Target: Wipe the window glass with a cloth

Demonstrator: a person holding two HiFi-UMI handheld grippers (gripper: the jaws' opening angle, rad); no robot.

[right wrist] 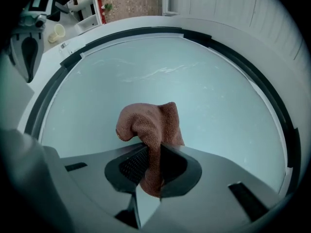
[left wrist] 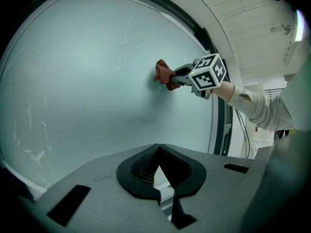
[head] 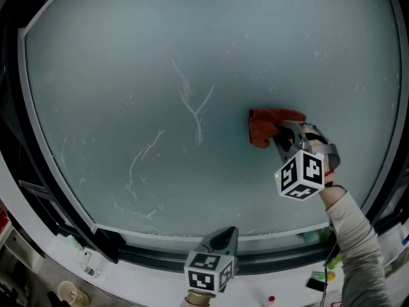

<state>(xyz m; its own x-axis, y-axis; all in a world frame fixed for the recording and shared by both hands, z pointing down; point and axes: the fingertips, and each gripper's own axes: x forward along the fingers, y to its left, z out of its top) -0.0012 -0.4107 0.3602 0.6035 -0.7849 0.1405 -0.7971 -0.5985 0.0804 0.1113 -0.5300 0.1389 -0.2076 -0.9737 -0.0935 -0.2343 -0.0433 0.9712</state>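
Window glass: a wide, pale, frosted pane point(head: 192, 50) set in a dark frame point(head: 160, 253), with thin white streaks point(head: 192, 104) left of centre
Cloth: a bunched reddish-brown cloth point(head: 265, 125) pressed against the glass, right of centre
Right gripper point(right wrist: 151, 161): jaws clamped on the cloth, which bulges past the tips onto the pane
Left gripper point(left wrist: 157, 149): low by the frame's bottom edge, jaw tips together, holding nothing
Person: a light sleeve point(head: 354, 235) rises from the lower right
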